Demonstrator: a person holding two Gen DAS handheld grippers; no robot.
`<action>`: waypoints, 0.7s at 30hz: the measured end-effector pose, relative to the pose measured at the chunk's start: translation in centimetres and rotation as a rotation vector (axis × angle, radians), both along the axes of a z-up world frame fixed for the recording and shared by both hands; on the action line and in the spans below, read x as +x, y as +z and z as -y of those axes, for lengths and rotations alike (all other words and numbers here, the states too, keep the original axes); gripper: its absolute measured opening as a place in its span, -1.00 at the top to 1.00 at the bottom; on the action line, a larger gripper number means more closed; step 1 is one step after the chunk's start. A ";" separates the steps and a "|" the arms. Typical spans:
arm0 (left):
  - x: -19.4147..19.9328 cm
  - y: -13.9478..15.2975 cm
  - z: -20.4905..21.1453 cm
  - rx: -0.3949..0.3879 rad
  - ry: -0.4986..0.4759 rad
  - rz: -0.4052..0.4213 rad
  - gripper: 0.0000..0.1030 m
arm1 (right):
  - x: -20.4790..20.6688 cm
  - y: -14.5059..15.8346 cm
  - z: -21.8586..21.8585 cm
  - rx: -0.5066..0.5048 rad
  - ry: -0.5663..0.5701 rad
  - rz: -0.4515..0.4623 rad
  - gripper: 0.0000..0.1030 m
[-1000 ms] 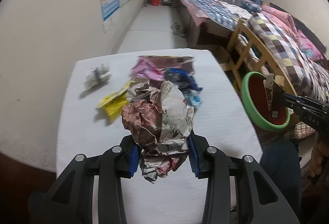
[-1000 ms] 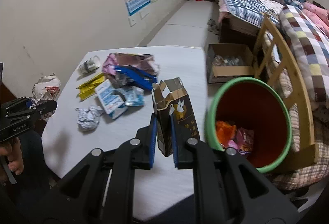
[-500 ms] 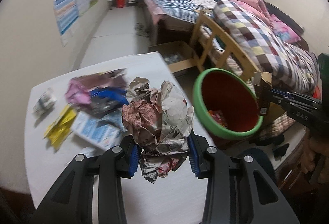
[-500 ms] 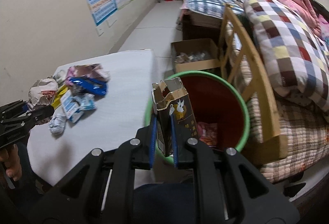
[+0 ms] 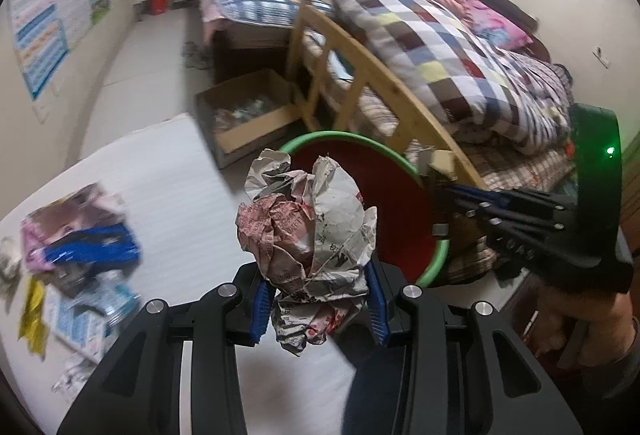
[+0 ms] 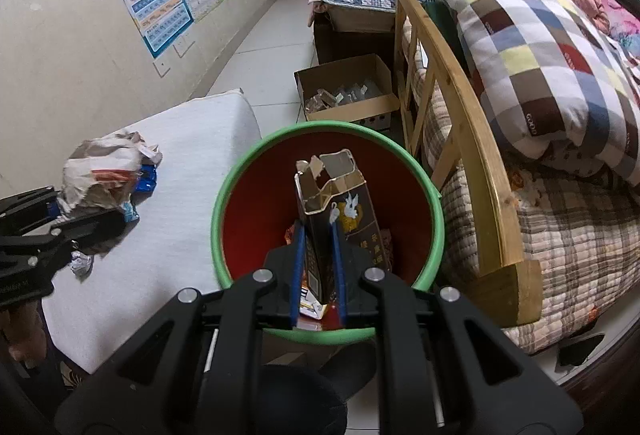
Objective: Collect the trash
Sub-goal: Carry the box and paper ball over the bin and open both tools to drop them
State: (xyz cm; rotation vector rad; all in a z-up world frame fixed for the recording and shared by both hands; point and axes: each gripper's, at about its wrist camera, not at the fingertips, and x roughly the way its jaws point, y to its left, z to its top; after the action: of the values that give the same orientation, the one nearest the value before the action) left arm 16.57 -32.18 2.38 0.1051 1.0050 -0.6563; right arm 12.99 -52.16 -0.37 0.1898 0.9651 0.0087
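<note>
Right tongs (image 6: 318, 277) grip carton (image 6: 334, 223) upright over bin (image 6: 438, 219) — left tongs (image 5: 318, 293), clamping paper wad (image 5: 310, 231), sit bench-side.

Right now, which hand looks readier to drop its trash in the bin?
Right. The right gripper holds the carton directly above the bin. The left gripper holds its paper wad nearer the table.
</note>
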 end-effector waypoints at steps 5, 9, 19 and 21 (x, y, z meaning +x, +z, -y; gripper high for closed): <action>0.6 -1.1 3.3 0.001 -0.046 -0.023 0.29 | 0.5 -0.9 0.9 0.015 -0.004 -0.011 0.74; 1.0 -1.8 4.9 0.007 -0.058 -0.035 0.28 | 0.9 -1.4 1.5 0.021 0.000 -0.022 0.74; 1.8 -3.3 5.7 0.026 -0.054 -0.066 0.24 | 1.3 -3.1 2.0 0.029 0.008 -0.059 0.73; 2.0 -3.4 5.9 0.025 -0.057 -0.072 0.14 | 1.4 -3.2 2.0 0.027 0.007 -0.061 0.72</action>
State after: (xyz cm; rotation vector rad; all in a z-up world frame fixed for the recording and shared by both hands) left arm 18.59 -38.11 -1.05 0.1333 1.0831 -0.7039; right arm 14.40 -54.20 -3.61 0.2123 1.0270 0.0227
